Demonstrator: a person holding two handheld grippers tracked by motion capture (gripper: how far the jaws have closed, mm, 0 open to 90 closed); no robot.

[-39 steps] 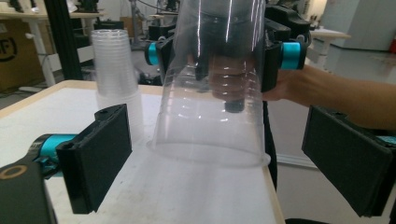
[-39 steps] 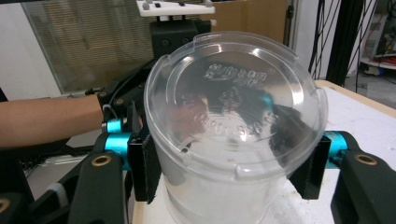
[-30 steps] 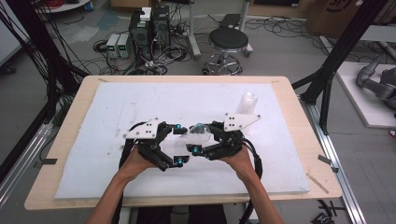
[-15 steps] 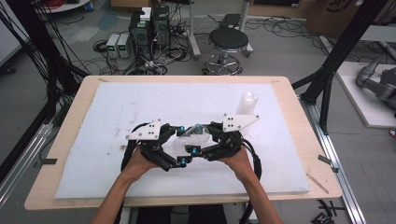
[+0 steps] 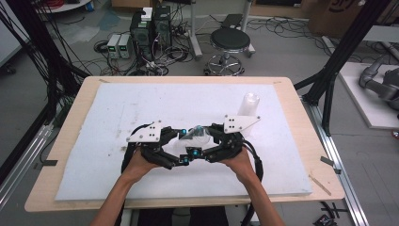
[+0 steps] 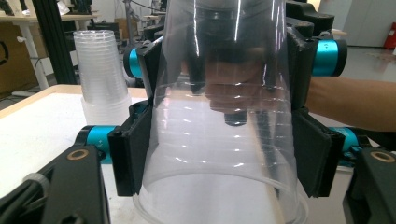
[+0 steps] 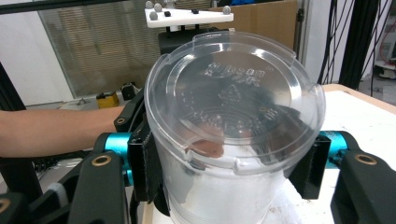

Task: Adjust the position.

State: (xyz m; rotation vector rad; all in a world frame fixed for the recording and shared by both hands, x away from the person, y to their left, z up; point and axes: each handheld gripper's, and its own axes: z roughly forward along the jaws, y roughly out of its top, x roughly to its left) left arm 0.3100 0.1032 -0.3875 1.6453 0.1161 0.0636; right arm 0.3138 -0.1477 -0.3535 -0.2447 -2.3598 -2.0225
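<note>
At the near middle of the white mat that covers the wooden table, a person holds two grippers tip to tip with a clear plastic cup between them.

The left gripper comes in from the left of the high view and the right gripper from the right, each under its grey three-cornered plate. The cup lies on its side between the two, held above the mat.

In the left gripper view the cup stands between that gripper's own black jaws, its wide rim toward the camera and its narrower end pointing away. The left gripper's jaws have just been closing, and their pads now press on the cup's wall from both sides, so it grips the cup. Beyond them, the other gripper's jaws with blue parts sit against the cup's far end.

In the right gripper view the cup's flat embossed bottom faces the camera, and the right gripper's black jaws sit tight on either side of the wall just below it, so this gripper is clamped on the cup too.

A stack of clear cups stands upright on the mat at the far right, apart from the held cup.
</note>
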